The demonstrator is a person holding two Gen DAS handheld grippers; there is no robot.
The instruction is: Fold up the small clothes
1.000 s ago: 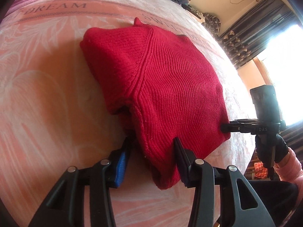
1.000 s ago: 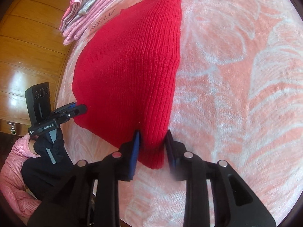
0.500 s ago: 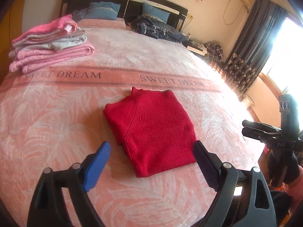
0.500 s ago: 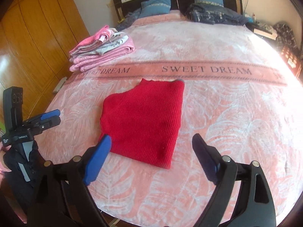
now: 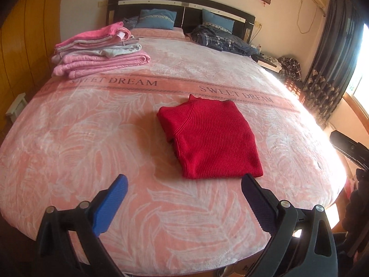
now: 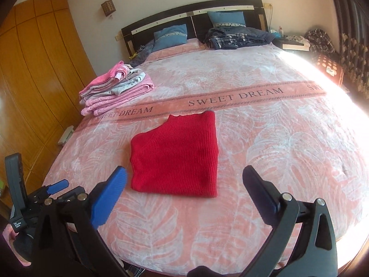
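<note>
Twice the words "SWEET DREAM" run across the pink leaf-patterned blanket on the bed, just beyond the folded red sweater lying mid-bed, with a stack of pink and grey folded clothes far left near the wooden wardrobe. Both the left gripper and right gripper have drawn farther back than half a second ago, jaws spread wide and holding nothing.

A folded red sweater is seen lying flat on the pink bedspread, just near of the "SWEET DREAM" band. The left gripper is held above the near edge, jaws spread wide, nothing between them. A stack of folded pink and grey clothes is placed far left. Part of the right gripper is visible at the right edge.
</note>
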